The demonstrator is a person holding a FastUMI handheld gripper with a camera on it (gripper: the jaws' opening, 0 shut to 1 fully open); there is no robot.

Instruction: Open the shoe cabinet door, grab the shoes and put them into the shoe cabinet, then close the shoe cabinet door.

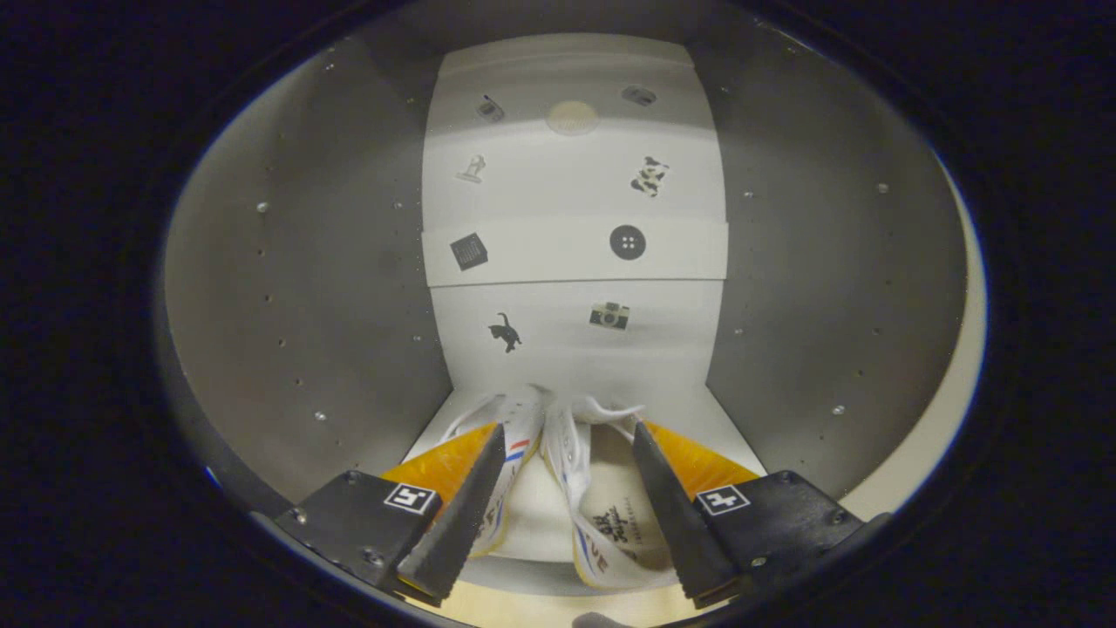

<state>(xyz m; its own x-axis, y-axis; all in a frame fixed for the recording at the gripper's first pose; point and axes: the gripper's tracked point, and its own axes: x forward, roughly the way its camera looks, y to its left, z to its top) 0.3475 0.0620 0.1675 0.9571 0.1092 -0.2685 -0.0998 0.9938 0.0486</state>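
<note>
The tongs are standing apart, straddling the pair of shoes lying on the shoe cabinet floor, long axes running near to far, toes pointing toward the far wall.

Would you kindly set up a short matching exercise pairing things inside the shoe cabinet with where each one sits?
Things:
1. cat sticker
2. camera sticker
3. button sticker
4. shoes

Places:
A. on the back panel, directly above the camera sticker
B. on the cabinet floor, between the fingers of the open gripper
C. low on the back panel, beside the cat sticker
D. low on the back panel, above the shoe by the left finger

Pairs: 1-D, 2-C, 3-A, 4-B
</note>
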